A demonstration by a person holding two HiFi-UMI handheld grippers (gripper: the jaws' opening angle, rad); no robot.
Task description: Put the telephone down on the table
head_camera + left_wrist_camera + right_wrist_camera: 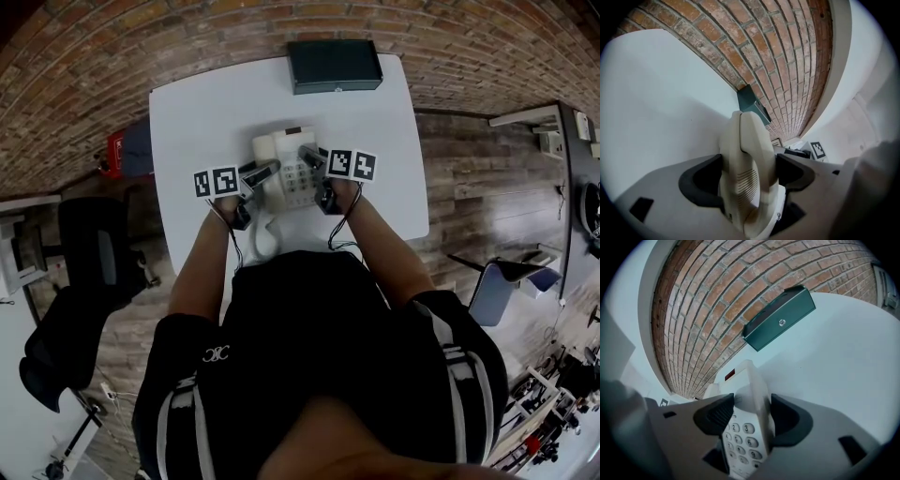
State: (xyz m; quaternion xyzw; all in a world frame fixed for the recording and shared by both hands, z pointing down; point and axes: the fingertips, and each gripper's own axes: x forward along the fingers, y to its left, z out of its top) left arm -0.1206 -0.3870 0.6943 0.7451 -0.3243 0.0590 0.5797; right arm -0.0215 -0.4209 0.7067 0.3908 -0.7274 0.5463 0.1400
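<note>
A cream telephone [289, 165] with a keypad is over the middle of the white table [197, 112]; I cannot tell whether it rests on the top or hangs just above it. My left gripper [262, 174] grips its left side, jaws shut on the handset [749, 164]. My right gripper [311, 157] holds the right side, jaws shut on the keypad edge of the body [746, 427]. The coiled cord [262, 234] trails toward the table's near edge. In their own views, both the left gripper [747, 176] and the right gripper [751, 414] have the phone filling the gap.
A dark green box [335, 66] lies at the table's far edge against the brick wall [112, 47], also in the right gripper view [780, 319]. A black chair [89, 272] stands at the left, with a red object [114, 155] beside the table.
</note>
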